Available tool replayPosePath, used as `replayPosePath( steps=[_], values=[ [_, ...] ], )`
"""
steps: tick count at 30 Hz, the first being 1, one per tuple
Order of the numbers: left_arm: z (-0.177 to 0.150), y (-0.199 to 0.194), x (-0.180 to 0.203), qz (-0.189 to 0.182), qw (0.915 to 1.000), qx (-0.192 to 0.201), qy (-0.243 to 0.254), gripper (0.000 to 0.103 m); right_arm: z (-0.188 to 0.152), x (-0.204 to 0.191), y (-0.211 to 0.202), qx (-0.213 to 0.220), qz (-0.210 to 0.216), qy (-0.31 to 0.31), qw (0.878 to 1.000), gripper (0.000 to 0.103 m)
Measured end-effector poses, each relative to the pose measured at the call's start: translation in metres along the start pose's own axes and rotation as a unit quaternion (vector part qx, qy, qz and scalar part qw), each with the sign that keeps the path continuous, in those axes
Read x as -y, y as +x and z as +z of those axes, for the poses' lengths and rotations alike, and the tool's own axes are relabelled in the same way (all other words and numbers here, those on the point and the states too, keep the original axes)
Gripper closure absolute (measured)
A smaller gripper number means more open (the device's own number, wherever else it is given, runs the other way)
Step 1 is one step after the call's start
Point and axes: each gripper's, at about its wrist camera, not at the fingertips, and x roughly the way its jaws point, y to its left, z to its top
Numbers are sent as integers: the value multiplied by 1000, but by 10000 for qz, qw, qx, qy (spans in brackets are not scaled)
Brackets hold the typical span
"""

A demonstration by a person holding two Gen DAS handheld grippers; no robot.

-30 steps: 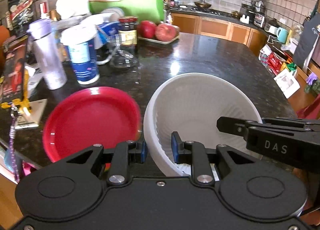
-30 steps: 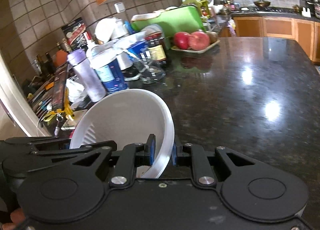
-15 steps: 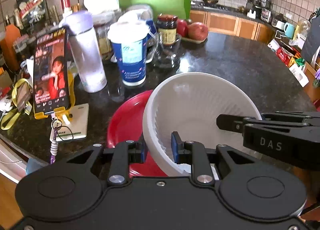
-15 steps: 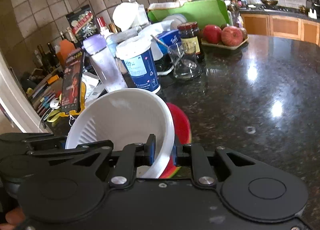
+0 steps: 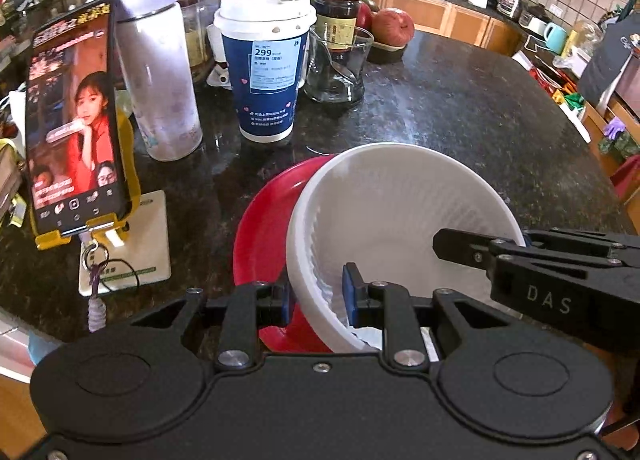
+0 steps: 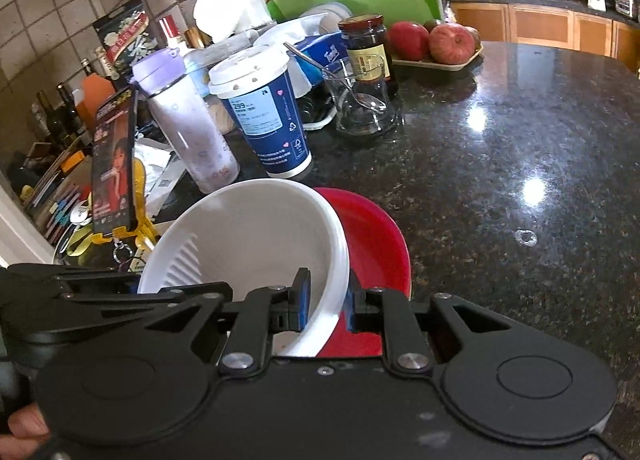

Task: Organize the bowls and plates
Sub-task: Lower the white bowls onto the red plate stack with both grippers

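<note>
Left wrist view: both grippers, left gripper (image 5: pixel 316 296) and right gripper (image 6: pixel 325 302), are pinching the white bowl (image 5: pixel 400 215) by opposite rim edges; it's looking light, stiff, slippery plastic.

I've carried the white bowl (image 5: pixel 400 215) leftward across the tabletop (image 5: pixel 460 111); a second ago it sat beside the red plate (image 5: pixel 264 244), now it hangs over the plate's right half. The blue cup (image 5: pixel 266 71) and phone (image 5: pixel 72 119) have drawn nearer.

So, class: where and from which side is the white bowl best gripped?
By its thin upright rim, from above and the near side, one finger inside, one outside. The white bowl is too wide to span; the left gripper and right gripper grip opposite rim sections.
</note>
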Motion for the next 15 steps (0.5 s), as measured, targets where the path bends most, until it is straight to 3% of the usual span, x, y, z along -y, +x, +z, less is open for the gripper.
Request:
replayPosePath(
  steps=[15],
  values=[
    [10,14,-10,-77,9998,-184,-8,71,4,3,11,-145,-54,71,9999,83]
  ],
)
